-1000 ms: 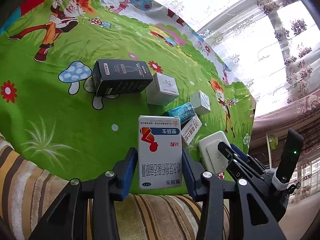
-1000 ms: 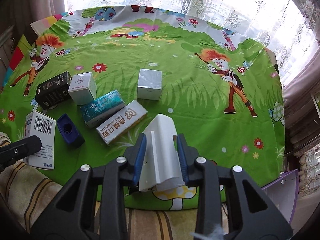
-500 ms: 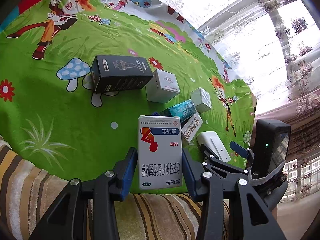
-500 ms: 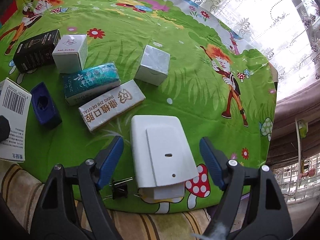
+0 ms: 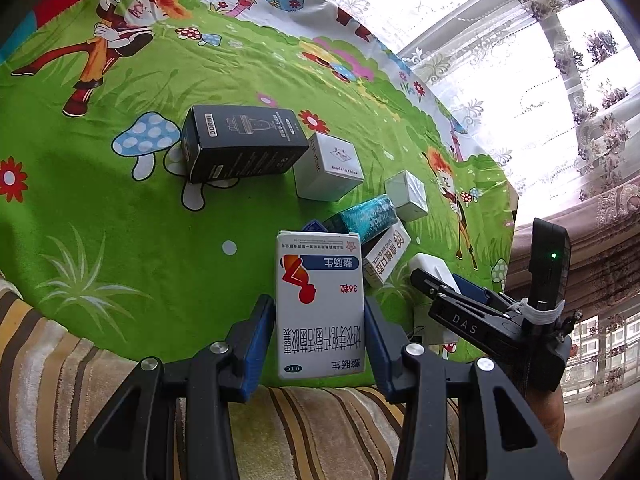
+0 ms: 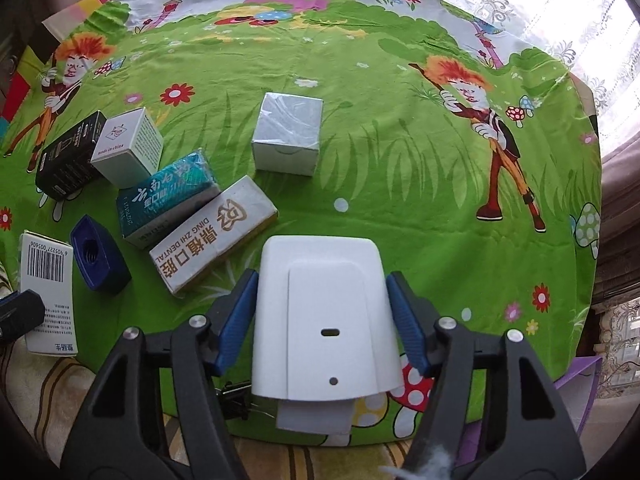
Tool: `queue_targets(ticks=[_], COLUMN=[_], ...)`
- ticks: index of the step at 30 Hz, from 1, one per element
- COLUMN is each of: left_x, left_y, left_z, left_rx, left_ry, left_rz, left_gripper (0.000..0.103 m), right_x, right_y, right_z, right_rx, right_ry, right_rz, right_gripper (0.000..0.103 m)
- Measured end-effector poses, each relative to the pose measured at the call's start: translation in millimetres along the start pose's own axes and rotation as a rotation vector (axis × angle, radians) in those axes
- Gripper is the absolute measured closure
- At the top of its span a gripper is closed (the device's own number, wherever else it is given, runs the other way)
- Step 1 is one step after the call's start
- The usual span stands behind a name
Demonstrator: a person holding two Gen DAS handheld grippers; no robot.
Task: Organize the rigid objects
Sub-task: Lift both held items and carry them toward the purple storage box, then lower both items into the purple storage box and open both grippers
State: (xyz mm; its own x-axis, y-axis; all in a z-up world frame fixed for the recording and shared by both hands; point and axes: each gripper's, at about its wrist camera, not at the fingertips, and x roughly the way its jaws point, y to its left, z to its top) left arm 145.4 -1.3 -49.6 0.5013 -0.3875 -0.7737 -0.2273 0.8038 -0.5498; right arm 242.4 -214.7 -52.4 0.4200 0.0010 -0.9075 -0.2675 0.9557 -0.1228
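Left gripper [image 5: 320, 314] is clamping the white medicine box [image 5: 319, 304] by its long sides at the table's near edge, while the right gripper [image 6: 322, 316] is closing both pads onto the flat white plastic housing [image 6: 326, 320]. Everything is sitting on a green cartoon tablecloth [image 6: 400, 168] by a lace-curtained window [image 5: 520, 60], striped fabric [image 5: 320, 432] below. Black DORMI box [image 5: 240, 142], white cube box [image 5: 330, 168], teal box [image 6: 168, 198], dental box [image 6: 214, 236], silver-wrapped box [image 6: 288, 138] and blue block [image 6: 98, 260] are crowding the left half.
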Motion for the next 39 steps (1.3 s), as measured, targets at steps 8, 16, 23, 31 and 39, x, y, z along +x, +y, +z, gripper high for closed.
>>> queue_targets(ticks=[8, 16, 23, 31, 39], left_x=[-8.3, -16.8, -18.1, -11.2, 0.8], left_y=[-16.5, -55.7, -97.8, -152.8, -187.3], left_z=[-3.4, -21.0, -53.3, -93.3, -118.5], left_rx=[0.061, 0.117, 0.167, 0.25, 0.302], left_ry=[-0.041, -0.016, 0.037, 0.119, 0.206], left_rz=[0.0, -0.096, -0.203, -0.319, -0.403], left_gripper=[0.058, 0.058, 0.058, 0.058, 0.058], right_x=[-46.0, -89.8, -120.0, -145.9, -162.3], right_y=[-29.8, -48.3, -74.6, -121.2, -164.5], right_z=[-10.1, -50.7, -98.0, -153.1, -204.0], right_rx=[0.119, 0.166, 0.217, 0.296, 0.37], right_ry=[-0.157, -0.258, -0.313, -0.332, -0.316], right_rz=[0.043, 0.073, 0.095, 0.041, -0.076], right_gripper=[0.035, 0.035, 0.035, 0.035, 0.035])
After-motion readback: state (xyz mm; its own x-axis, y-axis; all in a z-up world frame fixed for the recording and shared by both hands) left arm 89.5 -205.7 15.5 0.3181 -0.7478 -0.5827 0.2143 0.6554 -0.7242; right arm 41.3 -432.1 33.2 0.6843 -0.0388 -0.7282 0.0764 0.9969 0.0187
